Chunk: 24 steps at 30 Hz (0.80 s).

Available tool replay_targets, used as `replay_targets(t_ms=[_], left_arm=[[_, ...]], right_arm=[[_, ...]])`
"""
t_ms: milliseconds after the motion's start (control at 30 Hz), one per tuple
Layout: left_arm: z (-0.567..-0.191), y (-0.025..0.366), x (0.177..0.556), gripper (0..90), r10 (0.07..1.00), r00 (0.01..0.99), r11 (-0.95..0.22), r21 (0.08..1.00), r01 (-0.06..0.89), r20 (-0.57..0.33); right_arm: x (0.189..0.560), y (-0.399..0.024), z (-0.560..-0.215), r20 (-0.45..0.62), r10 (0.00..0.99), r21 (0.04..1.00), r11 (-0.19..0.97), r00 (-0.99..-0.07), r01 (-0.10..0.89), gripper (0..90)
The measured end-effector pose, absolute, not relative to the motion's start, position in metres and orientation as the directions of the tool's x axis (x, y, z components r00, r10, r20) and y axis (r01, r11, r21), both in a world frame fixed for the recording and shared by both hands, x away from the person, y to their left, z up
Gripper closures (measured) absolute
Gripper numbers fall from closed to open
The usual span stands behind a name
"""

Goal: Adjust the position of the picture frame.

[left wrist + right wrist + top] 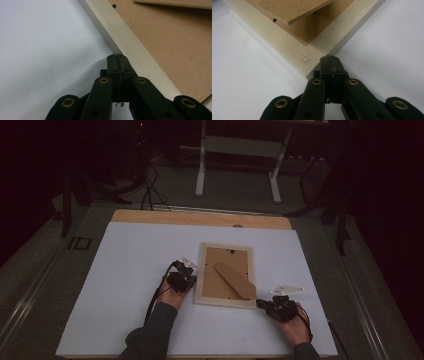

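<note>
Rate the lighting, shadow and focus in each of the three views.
High view: dim overall, the room behind nearly black, only the white table sheet reads bright. Left gripper view: evenly lit, the picture frame fairly sharp, the left gripper casts a soft shadow on the sheet. Right gripper view: the frame corner is sharp, the raised stand shades the backing beneath it.

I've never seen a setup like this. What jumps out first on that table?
A pale wooden picture frame lies face down in the middle of the white table, its brown stand flap slanting across the back. Two black hand-held grippers flank it, jaws shut: the left gripper at its left edge, the right gripper at its near right corner.
</note>
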<state>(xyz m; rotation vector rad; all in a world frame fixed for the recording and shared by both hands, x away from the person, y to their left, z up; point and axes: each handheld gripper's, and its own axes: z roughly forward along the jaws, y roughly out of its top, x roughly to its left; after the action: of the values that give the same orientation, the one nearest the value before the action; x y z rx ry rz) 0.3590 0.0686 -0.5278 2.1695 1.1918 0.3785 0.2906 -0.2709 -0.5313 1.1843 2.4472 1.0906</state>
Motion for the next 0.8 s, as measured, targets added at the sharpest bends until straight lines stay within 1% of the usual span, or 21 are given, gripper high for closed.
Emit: replay_targets(t_ms=[100,167,267,467,600,800], left_arm=[[-0.528,0.07,0.362,90.0,0.833,0.552,-0.4,0.644,0.652,-0.04],[-0.528,0.072,0.365,90.0,0.835,0.548,-0.39,0.645,0.657,-0.053],[-0.529,0.078,0.369,90.0,0.826,0.557,-0.377,0.651,0.659,-0.086],[-0.529,0.082,0.371,90.0,0.819,0.565,-0.378,0.649,0.66,-0.097],[-0.528,0.091,0.368,90.0,0.815,0.573,-0.394,0.637,0.663,-0.092],[-0.527,0.108,0.357,90.0,0.819,0.565,-0.385,0.633,0.672,-0.102]], right_arm=[[0.288,-0.266,-0.531,0.122,0.729,0.698,0.419,-0.673,0.581,90.0],[0.287,-0.263,-0.532,0.122,0.716,0.69,0.437,-0.687,0.578,90.0],[0.284,-0.257,-0.531,0.086,0.71,0.686,0.466,-0.699,0.558,90.0],[0.283,-0.254,-0.531,0.092,0.696,0.685,0.474,-0.712,0.553,90.0],[0.28,-0.244,-0.532,0.081,0.664,0.686,0.504,-0.744,0.525,90.0],[0.276,-0.228,-0.532,0.074,0.619,0.687,0.537,-0.782,0.49,90.0]])
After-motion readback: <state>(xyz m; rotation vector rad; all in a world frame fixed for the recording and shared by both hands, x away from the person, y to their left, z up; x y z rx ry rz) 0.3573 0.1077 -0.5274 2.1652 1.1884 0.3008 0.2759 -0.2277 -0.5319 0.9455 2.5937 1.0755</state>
